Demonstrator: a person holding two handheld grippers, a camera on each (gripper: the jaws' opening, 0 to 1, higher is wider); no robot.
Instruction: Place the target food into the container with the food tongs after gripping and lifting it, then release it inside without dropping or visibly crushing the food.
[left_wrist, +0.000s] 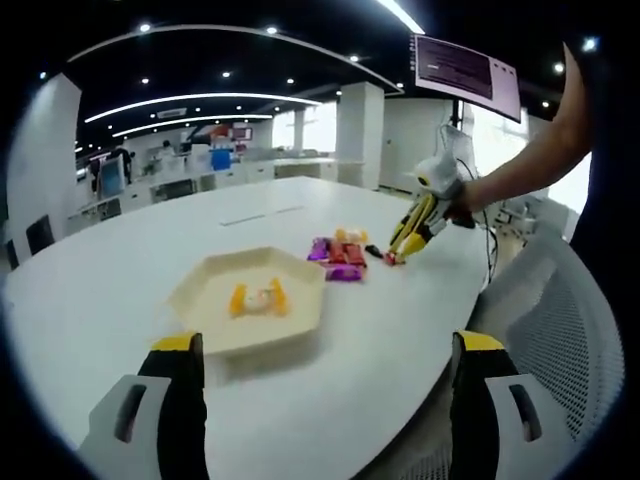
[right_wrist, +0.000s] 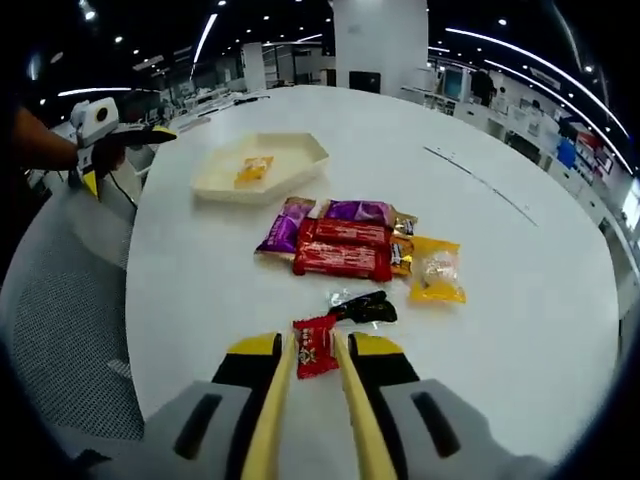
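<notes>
In the right gripper view, the right gripper (right_wrist: 315, 375) holds a pair of yellow food tongs (right_wrist: 310, 420) between its jaws, which sit narrow against the tong arms. The tong tips close on a small red-wrapped candy (right_wrist: 314, 346), flat and crinkled with pale print, lying on the white table (right_wrist: 520, 300) just near the gripper. Touching its far right corner is a black wrapper (right_wrist: 366, 308). Farther off lies a cluster of packets: two red bars (right_wrist: 345, 250), two purple packets (right_wrist: 300, 222) and a yellow packet with a clear window (right_wrist: 436, 268). Beyond them, to the far left, stands the cream hexagonal tray (right_wrist: 300, 160) with a yellow-wrapped sweet (right_wrist: 253, 169) inside.

In the left gripper view, the left gripper (left_wrist: 325, 390) has its jaws set wide apart with nothing between them, hovering near the tray (left_wrist: 200, 300), which holds the yellow-wrapped sweet (left_wrist: 258, 298). The right gripper (left_wrist: 425, 215) reaches in from the right, held by a hand (left_wrist: 470, 195), its tongs touching down beside the packets (left_wrist: 340, 255).
</notes>
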